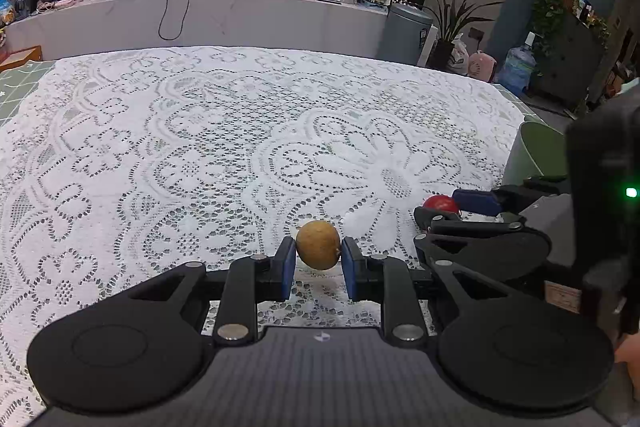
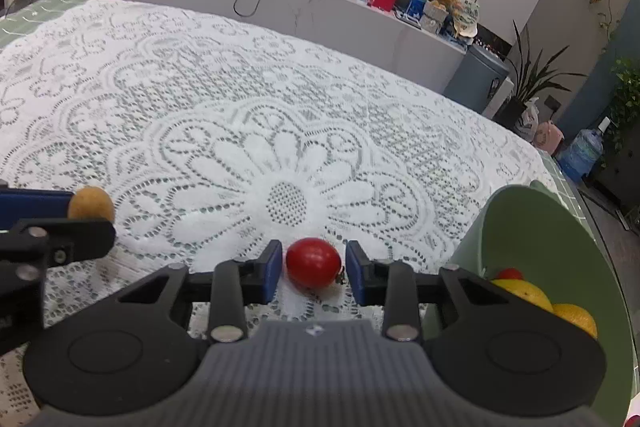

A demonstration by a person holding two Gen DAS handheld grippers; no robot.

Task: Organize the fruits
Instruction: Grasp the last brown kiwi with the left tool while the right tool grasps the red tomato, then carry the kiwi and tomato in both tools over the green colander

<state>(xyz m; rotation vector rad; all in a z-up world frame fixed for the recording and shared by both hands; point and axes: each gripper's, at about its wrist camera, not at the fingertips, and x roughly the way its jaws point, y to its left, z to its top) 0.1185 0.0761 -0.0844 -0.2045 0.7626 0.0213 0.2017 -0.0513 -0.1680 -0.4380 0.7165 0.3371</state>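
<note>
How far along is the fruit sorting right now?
Done: yellow fruits and a red one already sit in the green bowl. In hand: the left tool grips a brown fruit; the right tool brackets a red fruit on the lace cloth, thin gaps either side. Left: presumably both go into the bowl.

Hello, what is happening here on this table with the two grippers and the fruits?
A person is sorting fruit with a handheld gripper in each hand. The left gripper is shut on a small brown fruit above the white lace tablecloth. The right gripper has a small red fruit between its pads, but a narrow gap shows on each side and the fruit seems to rest on the cloth. A green bin at the right already holds yellow fruits and one red.
</note>
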